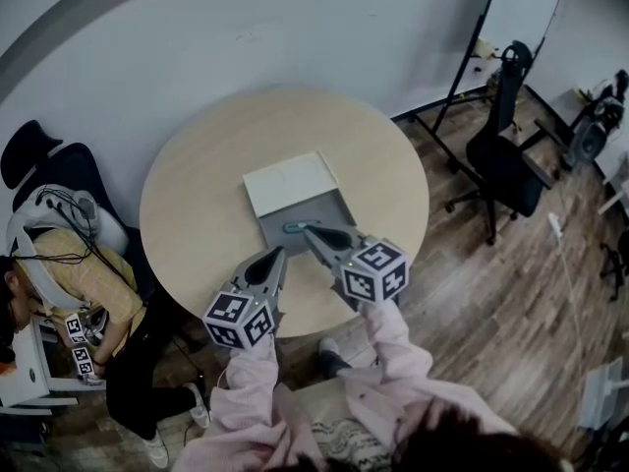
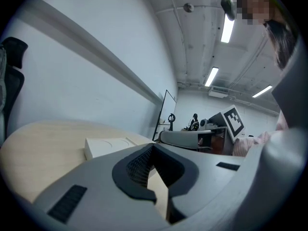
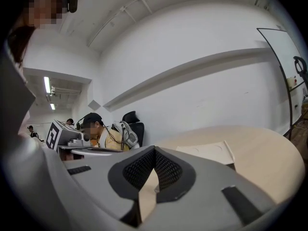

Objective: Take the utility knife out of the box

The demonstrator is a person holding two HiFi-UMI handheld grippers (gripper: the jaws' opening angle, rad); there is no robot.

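Note:
An open box lies in the middle of the round wooden table [image 1: 197,195], its white lid [image 1: 290,183] folded back and its grey tray [image 1: 319,212] toward me. A small teal utility knife [image 1: 295,228] rests at the tray's near edge. My right gripper [image 1: 308,230] is shut and empty, its tip just right of the knife. My left gripper [image 1: 280,252] is shut too, holding nothing, a little nearer than the knife, over bare table. The white lid [image 2: 108,146] shows past the left gripper [image 2: 154,146], and the lid [image 3: 204,152] shows beyond the right gripper [image 3: 154,148].
A seated person [image 1: 88,283] and a black chair [image 1: 39,165] are close to the table's left side. A black office chair [image 1: 506,155] and a whiteboard stand [image 1: 521,8] are at the right on the wooden floor. A white wall runs behind the table.

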